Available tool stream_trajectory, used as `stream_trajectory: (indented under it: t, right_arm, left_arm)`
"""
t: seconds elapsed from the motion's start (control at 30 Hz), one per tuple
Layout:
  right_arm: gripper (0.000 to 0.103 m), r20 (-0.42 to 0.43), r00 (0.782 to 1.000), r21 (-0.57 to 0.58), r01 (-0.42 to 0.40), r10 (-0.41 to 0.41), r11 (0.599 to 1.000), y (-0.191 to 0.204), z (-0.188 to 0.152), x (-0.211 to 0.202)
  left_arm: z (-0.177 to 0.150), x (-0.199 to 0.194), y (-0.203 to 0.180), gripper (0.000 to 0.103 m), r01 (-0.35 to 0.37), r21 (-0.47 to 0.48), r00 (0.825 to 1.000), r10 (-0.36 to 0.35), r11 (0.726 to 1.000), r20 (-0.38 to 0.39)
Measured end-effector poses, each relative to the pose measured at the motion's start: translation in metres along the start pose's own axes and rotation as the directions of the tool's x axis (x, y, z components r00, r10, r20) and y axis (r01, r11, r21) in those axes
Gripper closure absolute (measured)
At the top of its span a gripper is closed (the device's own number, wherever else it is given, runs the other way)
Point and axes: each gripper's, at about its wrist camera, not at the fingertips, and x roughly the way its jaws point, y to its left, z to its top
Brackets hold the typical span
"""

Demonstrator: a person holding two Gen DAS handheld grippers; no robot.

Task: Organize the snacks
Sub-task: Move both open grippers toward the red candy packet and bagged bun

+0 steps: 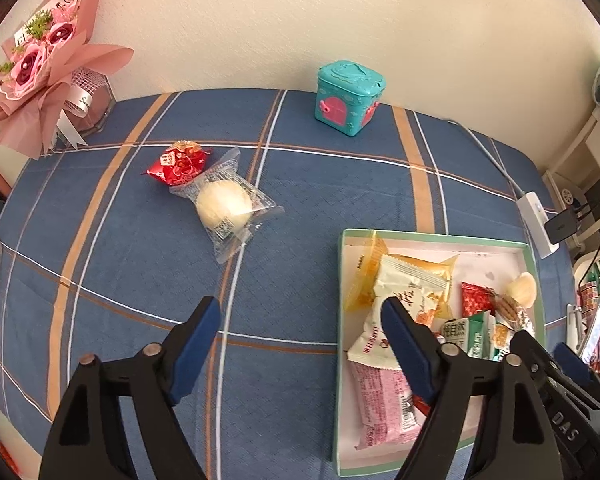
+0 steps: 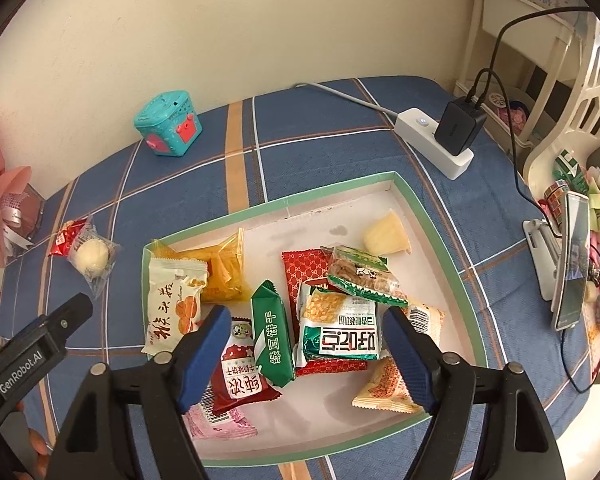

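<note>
While both the left gripper (image 1: 300, 326) and right gripper (image 2: 306, 334) are held apart and empty, the light, squashy clear-wrapped bun (image 1: 224, 204) left of the tray (image 1: 432, 236) is judged best pinched by its crimped wrapper end.

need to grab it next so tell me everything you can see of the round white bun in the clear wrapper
The round white bun is a pale cream ball sealed in a clear crinkly plastic wrapper with crimped ends and a small printed label. It lies flat on the blue plaid tablecloth, outside the tray and to its left. One wrapper end overlaps the red foil snack. Neither claw touches it.
</note>
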Motion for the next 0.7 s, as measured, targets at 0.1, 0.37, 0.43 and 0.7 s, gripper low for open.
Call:
stream_trajectory:
  t: [0.1,0.37,0.43,0.7]
  right_arm:
    - [0.004,0.008,1.000,-0.004,0.004,-0.004,1.000,0.001,0.000,0.001]
    - [0.000,0.023,1.000,-0.012,0.001,-0.001,1.000,0.004,0.000,0.001]
    - [0.000,0.030,0.999,-0.020,-0.010,0.011,1.000,0.008,0.000,0.002]
    - [0.000,0.039,0.997,-0.026,-0.063,0.064,0.998,0.040,0.000,0.006]
  left_arm:
    - [0.000,0.001,0.003,0.011,-0.013,0.001,1.000,0.013,1.000,0.007]
    - [0.001,0.002,0.016,0.005,-0.026,-0.025,0.999,0.027,0.999,0.020]
    - [0.001,0.002,0.022,0.005,-0.030,-0.035,0.999,0.031,0.999,0.027]
    - [0.003,0.000,0.069,0.004,-0.062,-0.109,0.996,0.068,0.992,0.051]
